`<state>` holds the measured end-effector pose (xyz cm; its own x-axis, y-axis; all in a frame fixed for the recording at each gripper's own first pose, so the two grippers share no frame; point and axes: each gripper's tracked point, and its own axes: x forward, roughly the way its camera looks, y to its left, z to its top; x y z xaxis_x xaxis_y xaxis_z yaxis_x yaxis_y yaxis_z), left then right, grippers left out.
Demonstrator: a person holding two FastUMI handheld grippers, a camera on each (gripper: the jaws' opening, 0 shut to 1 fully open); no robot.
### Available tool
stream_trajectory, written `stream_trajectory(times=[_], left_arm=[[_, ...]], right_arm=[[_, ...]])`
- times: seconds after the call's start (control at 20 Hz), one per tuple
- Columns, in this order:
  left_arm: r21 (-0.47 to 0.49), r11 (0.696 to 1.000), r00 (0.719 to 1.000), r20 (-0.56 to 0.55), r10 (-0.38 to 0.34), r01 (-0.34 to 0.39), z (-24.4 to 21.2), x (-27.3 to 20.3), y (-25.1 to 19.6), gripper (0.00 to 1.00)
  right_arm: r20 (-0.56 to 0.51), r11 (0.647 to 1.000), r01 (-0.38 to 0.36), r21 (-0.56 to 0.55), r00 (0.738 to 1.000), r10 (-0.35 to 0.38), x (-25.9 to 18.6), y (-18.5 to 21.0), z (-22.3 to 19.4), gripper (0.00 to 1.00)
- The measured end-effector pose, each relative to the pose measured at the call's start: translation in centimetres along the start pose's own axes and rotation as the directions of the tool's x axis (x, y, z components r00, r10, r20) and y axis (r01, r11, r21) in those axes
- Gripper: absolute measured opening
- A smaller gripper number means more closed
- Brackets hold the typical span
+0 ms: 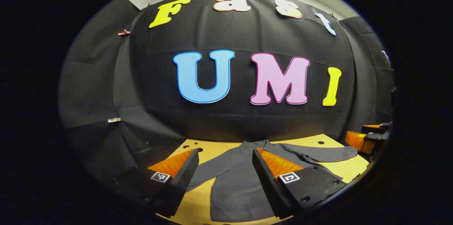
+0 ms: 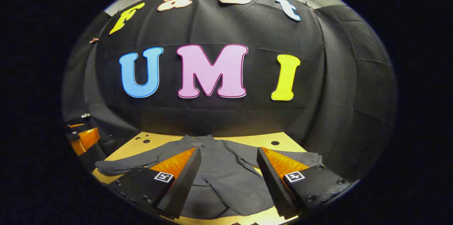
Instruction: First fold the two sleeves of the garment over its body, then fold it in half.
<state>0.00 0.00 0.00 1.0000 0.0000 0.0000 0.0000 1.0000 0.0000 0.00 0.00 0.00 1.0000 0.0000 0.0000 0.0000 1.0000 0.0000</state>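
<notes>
A plain dark grey garment (image 2: 219,172) lies on a yellowish-tan table (image 2: 155,138).

- The left tool (image 1: 225,154) has its two fingers spread wide, nothing between them, and points forward, tilted slightly downward.
- The right tool (image 2: 229,152) has the same pose: fingers wide apart, gripping nothing.
- Each tool appears at the edge of the other's view, level with it and well apart.

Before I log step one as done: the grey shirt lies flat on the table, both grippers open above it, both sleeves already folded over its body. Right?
Not quite: both sleeves are spread out to the sides, as the right gripper view shows. The rest holds.
</notes>
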Motion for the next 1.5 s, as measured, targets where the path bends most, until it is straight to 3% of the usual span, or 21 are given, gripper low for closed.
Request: stream_trajectory(times=[0.55,1.0,1.1,1.3,1.5], left_arm=[[0.025,0.999,1.000,0.000,0.027,-0.027,0.2,1.4,0.2,0.96],[0.043,0.999,0.999,-0.030,0.030,-0.029,-0.6,1.2,0.2,0.96],[0.046,0.998,0.999,-0.035,0.035,-0.034,-0.6,1.2,0.2,0.92],[0.040,0.998,0.997,-0.056,0.058,-0.056,-1.4,1.0,0.4,0.96],[0.040,0.995,0.993,-0.082,0.089,-0.086,-2.2,0.4,1.0,0.96]], right_arm=[[-0.012,0.998,0.058,0.011,0.998,-0.058,1.2,-3.6,-0.3,0.98],[-0.020,0.999,0.036,-0.038,0.999,-0.037,2.4,-4.5,-0.8,0.98],[-0.023,0.997,0.059,-0.057,0.998,-0.061,3.0,-5.8,-0.9,0.98],[-0.045,0.997,0.072,-0.032,0.996,-0.074,4.6,-8.0,-1.4,0.98],[-0.071,0.987,0.157,-0.027,0.985,-0.159,6.4,-12.6,-2.5,0.98]])
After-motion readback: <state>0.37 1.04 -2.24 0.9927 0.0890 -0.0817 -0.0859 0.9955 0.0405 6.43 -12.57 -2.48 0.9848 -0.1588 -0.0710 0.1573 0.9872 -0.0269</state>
